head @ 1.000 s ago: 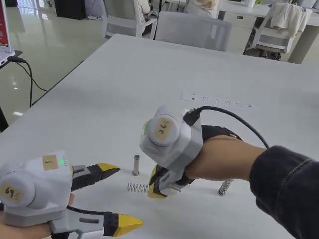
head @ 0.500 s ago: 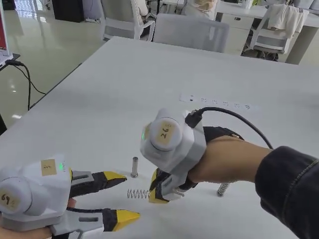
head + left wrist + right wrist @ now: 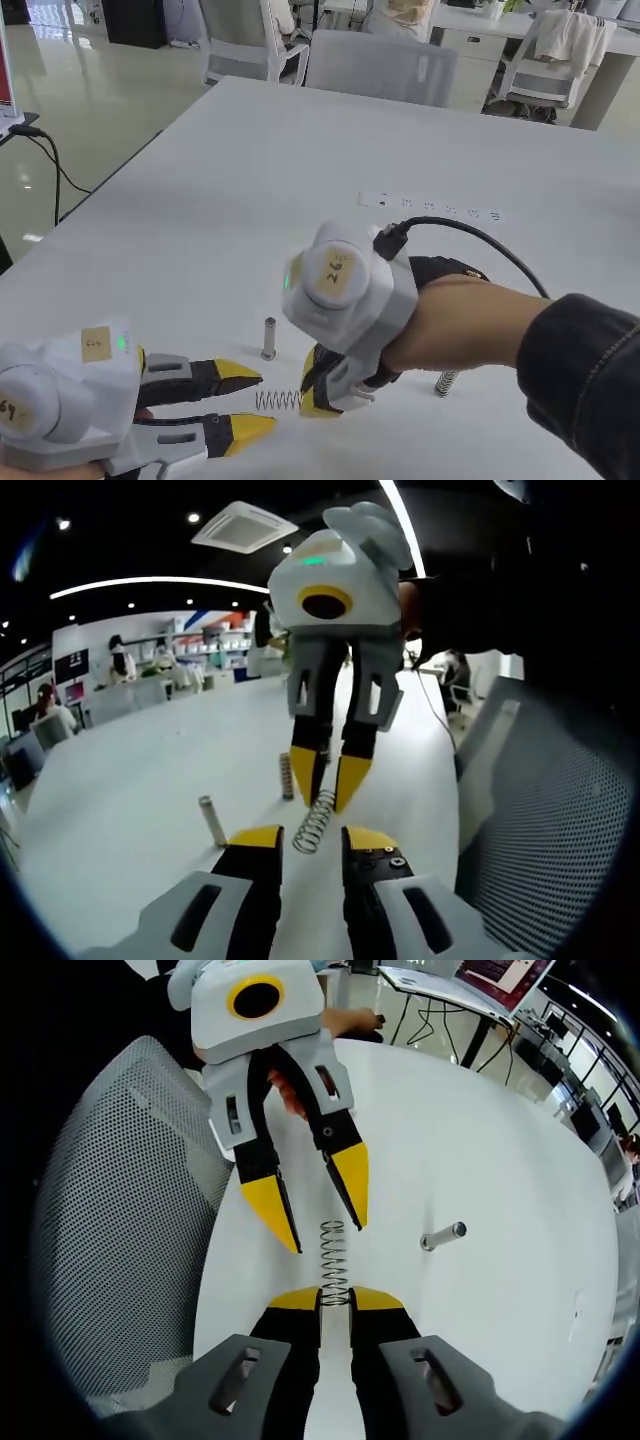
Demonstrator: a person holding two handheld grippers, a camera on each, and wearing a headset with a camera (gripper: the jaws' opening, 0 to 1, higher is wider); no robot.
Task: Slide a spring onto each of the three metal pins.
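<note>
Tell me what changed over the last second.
The left gripper edged toward the free end of the spring and its jaws narrowed, though they are still open on either side of it. Unchanged: the right gripper stays shut on the spring's other end, the bare pin stands upright, and the sprung pin is untouched.
</note>
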